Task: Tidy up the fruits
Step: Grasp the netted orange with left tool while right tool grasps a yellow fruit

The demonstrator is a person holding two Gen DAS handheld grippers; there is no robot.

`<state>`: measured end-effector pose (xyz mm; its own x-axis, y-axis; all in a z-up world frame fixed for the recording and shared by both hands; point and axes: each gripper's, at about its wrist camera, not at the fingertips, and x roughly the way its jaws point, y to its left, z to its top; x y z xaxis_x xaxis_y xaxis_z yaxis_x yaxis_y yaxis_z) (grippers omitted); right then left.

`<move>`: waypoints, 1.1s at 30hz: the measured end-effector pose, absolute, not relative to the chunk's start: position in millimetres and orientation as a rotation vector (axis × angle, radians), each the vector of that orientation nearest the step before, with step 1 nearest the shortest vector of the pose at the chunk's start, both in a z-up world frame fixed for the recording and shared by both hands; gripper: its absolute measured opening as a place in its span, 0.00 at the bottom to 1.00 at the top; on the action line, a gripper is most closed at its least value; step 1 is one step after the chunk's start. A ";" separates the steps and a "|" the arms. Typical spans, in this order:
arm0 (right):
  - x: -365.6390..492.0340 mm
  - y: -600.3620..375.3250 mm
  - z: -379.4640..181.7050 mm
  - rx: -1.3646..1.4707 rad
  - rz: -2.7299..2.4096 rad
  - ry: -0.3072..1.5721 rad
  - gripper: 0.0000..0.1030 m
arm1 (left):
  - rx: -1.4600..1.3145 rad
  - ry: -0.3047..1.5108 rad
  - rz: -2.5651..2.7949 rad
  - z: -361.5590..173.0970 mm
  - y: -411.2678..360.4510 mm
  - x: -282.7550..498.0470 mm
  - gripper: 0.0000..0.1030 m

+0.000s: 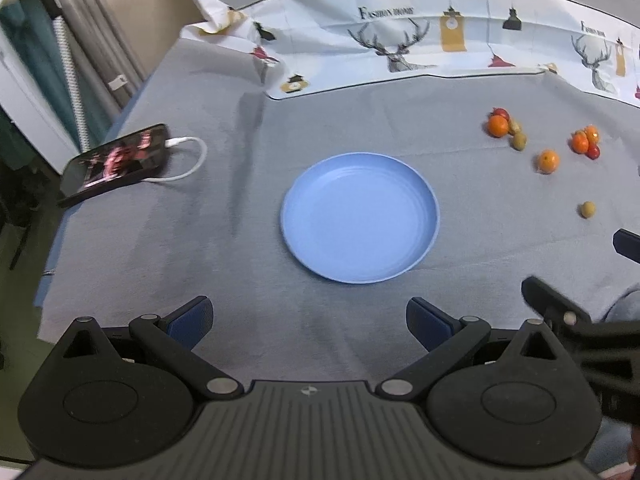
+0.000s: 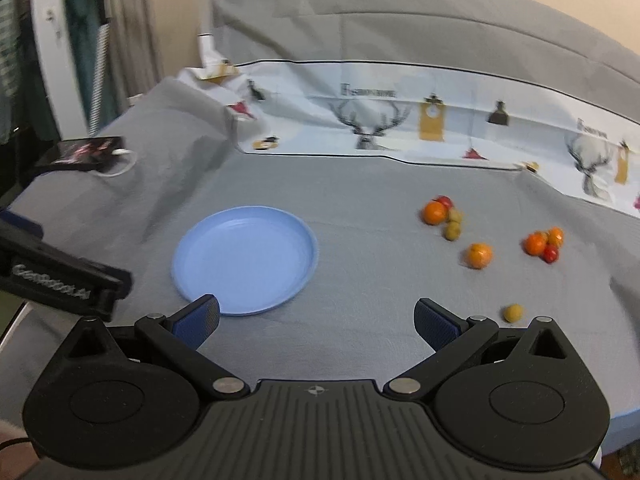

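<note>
Holding both tools low over the grey cloth-covered surface (image 1: 248,320), you are pointing them forward with nothing between the fingers. Your left gripper (image 1: 308,322) is sitting with its blue-padded jaws spread wide, aimed at the round light-blue plastic plate (image 1: 360,218) lying bare just ahead of it. Off to the far left, a black smartphone with a lit screen (image 1: 116,162) is lying near the cloth's edge with a white charging cable (image 1: 188,160) plugged in.

Your right gripper (image 2: 318,320) is likewise gaping, empty, tilted slightly so the plate (image 2: 244,256) is lying ahead and left, its near rim just behind the left fingertip. The fruits are all resting on the cloth to the right of the plate, well apart from it: a far cluster of an orange mandarin (image 2: 435,213), a red fruit and two small yellow-green ones, then a single mandarin (image 2: 478,255), a second cluster of orange and red fruits (image 2: 544,244), and a small lone yellow-green fruit (image 2: 513,313) just beside your right finger.
</note>
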<state>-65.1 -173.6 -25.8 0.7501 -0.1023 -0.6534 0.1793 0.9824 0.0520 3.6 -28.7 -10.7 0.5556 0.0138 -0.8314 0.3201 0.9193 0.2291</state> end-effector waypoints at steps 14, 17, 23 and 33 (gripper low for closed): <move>-26.6 -320.4 -125.2 0.327 -0.680 0.782 1.00 | 0.425 1.078 -0.410 -67.7 -194.0 81.2 1.00; -15.3 -348.6 -147.7 0.323 -0.708 0.804 1.00 | 0.469 1.067 -0.469 -83.1 -244.9 103.0 1.00; 11.2 -386.8 -184.7 0.329 -0.711 0.842 0.99 | 0.565 1.060 -0.577 -129.1 -340.6 142.1 1.00; 2.4 -404.9 -193.6 0.392 -0.843 0.786 0.99 | 0.683 1.022 -0.676 -191.5 -420.8 155.2 0.81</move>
